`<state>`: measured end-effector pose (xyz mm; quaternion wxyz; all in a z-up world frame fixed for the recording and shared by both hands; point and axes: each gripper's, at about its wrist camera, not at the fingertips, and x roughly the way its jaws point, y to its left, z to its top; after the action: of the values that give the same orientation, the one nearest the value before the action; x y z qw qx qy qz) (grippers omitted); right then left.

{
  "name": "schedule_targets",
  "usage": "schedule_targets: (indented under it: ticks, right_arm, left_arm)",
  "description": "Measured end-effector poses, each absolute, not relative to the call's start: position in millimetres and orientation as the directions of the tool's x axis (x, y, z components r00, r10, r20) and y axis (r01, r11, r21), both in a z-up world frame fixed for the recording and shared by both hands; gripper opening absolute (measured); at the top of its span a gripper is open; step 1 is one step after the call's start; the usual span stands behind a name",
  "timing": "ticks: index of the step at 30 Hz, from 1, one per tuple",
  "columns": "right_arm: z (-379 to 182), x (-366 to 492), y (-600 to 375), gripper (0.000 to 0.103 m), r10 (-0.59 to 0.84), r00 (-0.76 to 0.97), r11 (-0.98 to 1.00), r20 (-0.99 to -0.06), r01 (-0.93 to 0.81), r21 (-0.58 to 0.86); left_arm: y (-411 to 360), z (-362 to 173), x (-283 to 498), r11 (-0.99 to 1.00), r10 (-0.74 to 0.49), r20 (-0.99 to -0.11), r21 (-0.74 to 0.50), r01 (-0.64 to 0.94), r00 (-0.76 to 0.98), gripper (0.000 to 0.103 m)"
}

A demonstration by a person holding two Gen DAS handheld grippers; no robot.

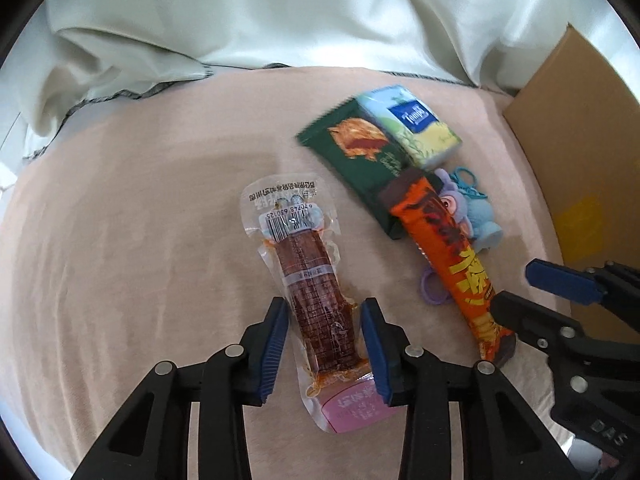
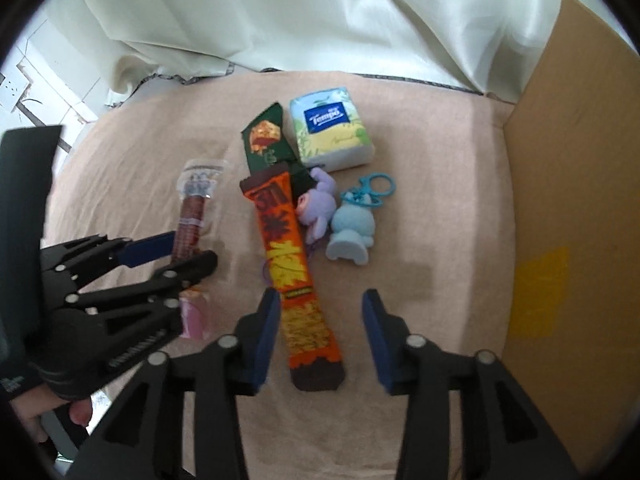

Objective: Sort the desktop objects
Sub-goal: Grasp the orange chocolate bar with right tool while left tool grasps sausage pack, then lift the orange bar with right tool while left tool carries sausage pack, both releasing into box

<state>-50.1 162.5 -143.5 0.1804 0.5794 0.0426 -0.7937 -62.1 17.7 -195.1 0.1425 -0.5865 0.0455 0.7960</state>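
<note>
Spread across both views: a pink cloth-covered table [image 1: 140,240], backed by a pale curtain [image 1: 280,8] from 10 to 2 o'clock. Standing along the table's 3 o'clock edge: a brown cardboard box [image 2: 568,200] with a yellow patch on its wall.

Left gripper [image 1: 325,344]: wide open, blue pads either side of the clear sausage pack [image 1: 312,288], gripping nothing; contact between pads and pack cannot be made out. Seen again in the right wrist view at 9 o'clock [image 2: 180,252], low over the same pack [image 2: 196,216].

Right gripper [image 2: 320,336]: equally wide open, holding nothing, straddling the near end of the orange snack bar [image 2: 296,276], which sits closer to the left pad than the right. Visible too in the left wrist view at 3 o'clock [image 1: 516,288], one fingertip over the bar's lower end.

Orange snack bar [image 1: 452,264]: lying long from 12 toward 6 o'clock in the right wrist view, brown ends, far end overlapping the green snack packet [image 2: 268,140].

Green snack packet [image 1: 356,152]: flat, just at 9 o'clock of the tissue pack [image 2: 332,132].

Tissue pack [image 1: 412,124]: blue label, partly resting on the green packet in the left wrist view.

Blue plush keychain [image 2: 352,232]: at 3 o'clock of the bar, teal clip toward 12 o'clock; also at [image 1: 484,216].

Purple plush keychain [image 2: 316,208]: wedged between bar and blue plush, touching the bar; purple ring showing by the bar [image 1: 434,290].
</note>
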Motion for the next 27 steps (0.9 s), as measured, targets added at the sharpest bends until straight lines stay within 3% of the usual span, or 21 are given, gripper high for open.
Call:
schedule_targets:
  ticks: [10,11,13,27]
  right_arm:
    - [-157,-52,139,0.052,-0.225,-0.246,-0.916,-0.943,0.383,0.118]
    - [-161,-53,138,0.047,-0.215,-0.233,-0.916,-0.948,0.384,0.113]
    - [-161,-53,138,0.027,-0.212,-0.233,-0.915,-0.949,0.389,0.109]
    - [-78,-52,159,0.025,-0.307,-0.377,-0.914,-0.874,0.372,0.16]
  left_arm:
    - [-20,-186,-56,-0.966,0.181,-0.943,-0.116,-0.233,-0.28,0.039]
    - [-20,-187,-57,-0.965,0.183,-0.943,-0.118,-0.233,-0.278,0.039]
    - [-23,-186,-56,-0.964,0.186,-0.943,-0.122,-0.235,-0.276,0.039]
    - [-20,-134,-61,-0.957,0.225,-0.904,-0.133,-0.259,-0.365,0.039]
